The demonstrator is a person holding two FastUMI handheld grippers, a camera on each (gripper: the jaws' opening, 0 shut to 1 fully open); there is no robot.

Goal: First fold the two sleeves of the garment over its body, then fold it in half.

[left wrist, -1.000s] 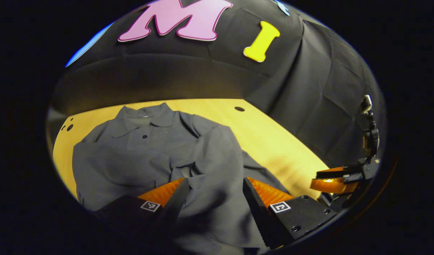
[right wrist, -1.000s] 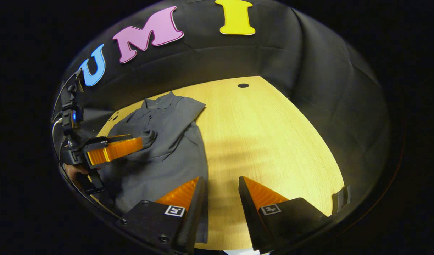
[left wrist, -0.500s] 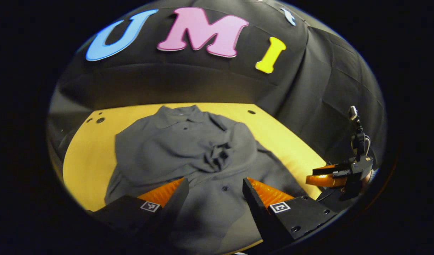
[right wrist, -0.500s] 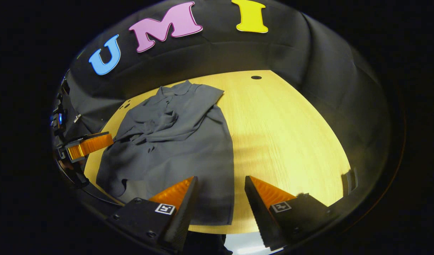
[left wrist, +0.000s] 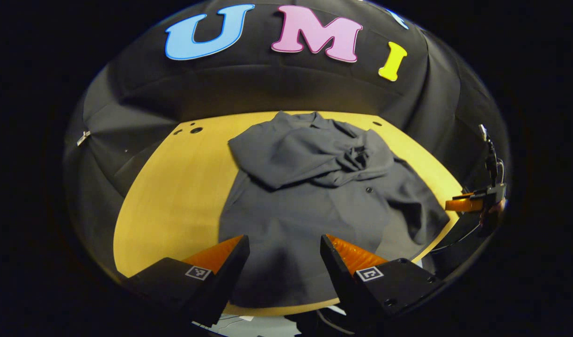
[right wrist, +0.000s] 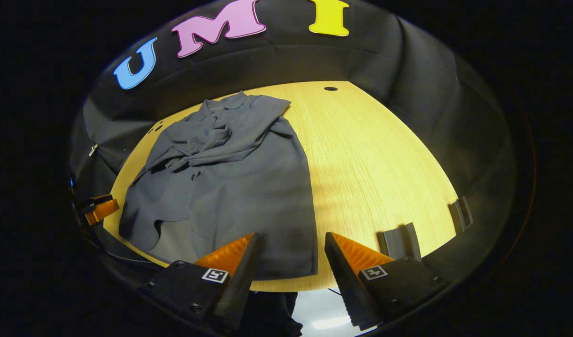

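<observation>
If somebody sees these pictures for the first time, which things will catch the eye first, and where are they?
The eye goes first to the dark grey shirt spread on the yellow wooden table, collar toward the booth wall, with both sleeves bunched across its chest. Next come the two open grippers: the left gripper and the right gripper, each hovering empty near the shirt's hem at the table's near edge.

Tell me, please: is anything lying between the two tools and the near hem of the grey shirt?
Nothing visible is. The left tool and right tool hang open just above the shirt hem, over bare table.
</observation>
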